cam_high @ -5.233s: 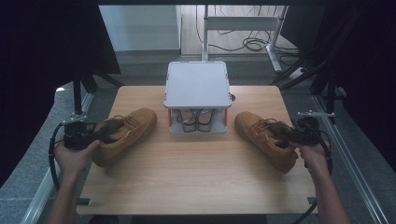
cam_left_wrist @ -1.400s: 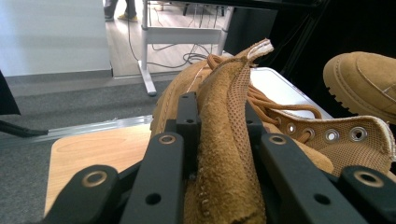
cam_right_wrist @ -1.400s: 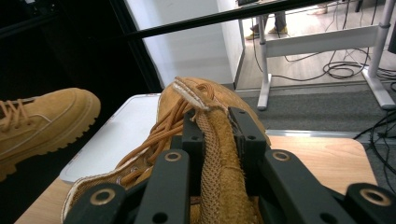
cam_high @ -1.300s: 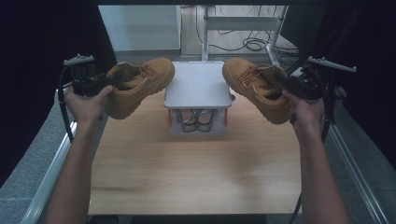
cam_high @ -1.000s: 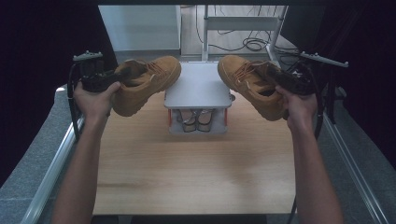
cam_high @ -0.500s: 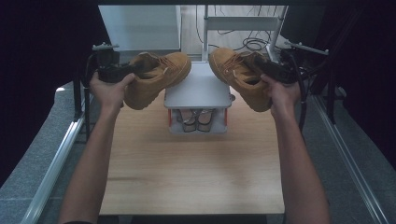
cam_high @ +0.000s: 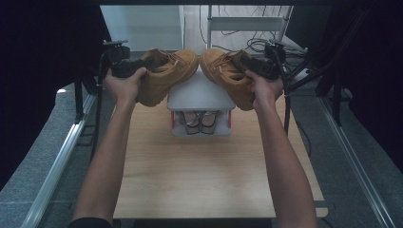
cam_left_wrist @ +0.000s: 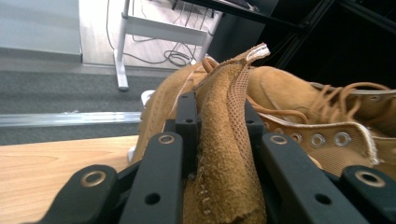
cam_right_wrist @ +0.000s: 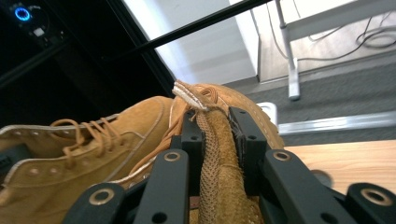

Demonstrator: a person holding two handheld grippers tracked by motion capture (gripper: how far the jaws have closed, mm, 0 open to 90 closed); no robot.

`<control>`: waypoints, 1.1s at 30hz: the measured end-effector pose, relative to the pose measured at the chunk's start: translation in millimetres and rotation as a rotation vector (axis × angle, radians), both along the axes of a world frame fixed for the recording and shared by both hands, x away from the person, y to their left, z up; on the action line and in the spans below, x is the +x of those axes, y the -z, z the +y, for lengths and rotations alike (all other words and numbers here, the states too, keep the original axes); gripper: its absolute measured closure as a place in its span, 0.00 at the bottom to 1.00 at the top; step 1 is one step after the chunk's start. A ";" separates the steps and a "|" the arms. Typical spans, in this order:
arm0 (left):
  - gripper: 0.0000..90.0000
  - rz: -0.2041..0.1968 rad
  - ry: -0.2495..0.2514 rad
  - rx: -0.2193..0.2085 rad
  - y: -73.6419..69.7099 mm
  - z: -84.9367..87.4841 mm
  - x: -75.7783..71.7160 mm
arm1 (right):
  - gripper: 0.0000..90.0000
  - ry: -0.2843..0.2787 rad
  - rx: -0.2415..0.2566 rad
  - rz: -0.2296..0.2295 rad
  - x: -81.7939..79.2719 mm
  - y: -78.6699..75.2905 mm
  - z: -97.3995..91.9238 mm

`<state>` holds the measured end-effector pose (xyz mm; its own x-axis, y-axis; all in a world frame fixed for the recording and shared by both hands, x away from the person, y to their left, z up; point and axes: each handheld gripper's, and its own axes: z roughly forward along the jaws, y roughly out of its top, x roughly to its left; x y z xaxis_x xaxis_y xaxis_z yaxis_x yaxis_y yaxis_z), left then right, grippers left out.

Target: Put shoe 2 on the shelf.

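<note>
Both boots moved together: 2 boots (cam_high: 166,76) (cam_high: 228,76) above 1 box (cam_high: 199,95).

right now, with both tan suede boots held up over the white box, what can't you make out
- Top of the white box, high view: its far part is covered by the left tan suede boot and the right tan suede boot.
- Items inside the box, high view: too small and shadowed to identify.
- Left gripper pads, left gripper view: hidden behind the clamped boot tongue.
- Boot soles: turned away from the cameras.
</note>
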<state>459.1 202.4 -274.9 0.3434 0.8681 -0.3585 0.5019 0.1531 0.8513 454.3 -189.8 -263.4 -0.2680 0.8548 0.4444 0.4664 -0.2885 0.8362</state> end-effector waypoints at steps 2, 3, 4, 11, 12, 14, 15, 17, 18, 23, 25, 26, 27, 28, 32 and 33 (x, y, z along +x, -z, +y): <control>0.85 0.001 -0.006 0.000 1.2 -3.3 3.4 | 0.86 0.010 0.019 0.006 6.1 3.8 5.4; 0.84 0.007 -0.006 -0.006 2.0 -3.8 5.5 | 0.86 0.013 0.024 0.004 8.5 5.6 7.6; 0.84 0.014 -0.005 -0.016 2.9 -4.4 7.8 | 0.86 0.013 0.029 0.009 10.4 6.7 10.2; 0.83 0.051 0.018 -0.055 14.0 -5.5 18.6 | 0.85 0.010 0.074 0.038 22.4 18.7 11.9; 0.83 0.058 0.025 -0.068 16.3 -5.1 20.2 | 0.83 0.012 0.079 0.043 23.1 18.8 11.2; 0.82 0.075 0.035 -0.068 20.1 -4.9 23.8 | 0.79 -0.012 0.076 0.055 25.0 17.7 9.8; 0.82 0.076 0.036 -0.071 21.5 -3.6 25.2 | 0.76 -0.020 0.064 0.050 26.5 18.0 8.8; 0.80 0.072 0.054 -0.048 24.5 -1.3 29.3 | 0.72 -0.047 0.049 0.050 30.5 17.9 8.1; 0.79 0.072 0.052 -0.046 24.9 0.5 30.2 | 0.70 -0.042 0.029 0.035 32.1 17.3 8.3; 0.74 0.063 0.080 -0.044 27.5 7.9 34.6 | 0.67 -0.061 -0.083 -0.003 35.7 13.2 3.5; 0.70 0.061 0.106 -0.028 27.0 9.8 37.7 | 0.57 -0.052 -0.123 -0.016 36.1 11.5 0.0; 0.68 0.059 0.123 -0.013 26.4 10.1 39.1 | 0.56 -0.041 -0.180 -0.012 37.8 12.5 -1.5; 0.67 0.058 0.130 -0.003 25.8 10.0 39.8 | 0.58 -0.057 -0.156 -0.020 38.6 13.6 -4.8; 0.66 0.057 0.139 0.007 25.4 9.9 40.6 | 0.58 -0.061 -0.133 -0.020 38.9 14.5 -6.8; 0.70 0.060 0.150 0.009 24.9 8.6 41.2 | 0.57 -0.075 -0.120 -0.046 38.2 17.1 -6.3; 0.70 0.063 0.148 0.008 24.8 8.5 41.3 | 0.57 -0.075 -0.120 -0.046 37.9 17.1 -5.9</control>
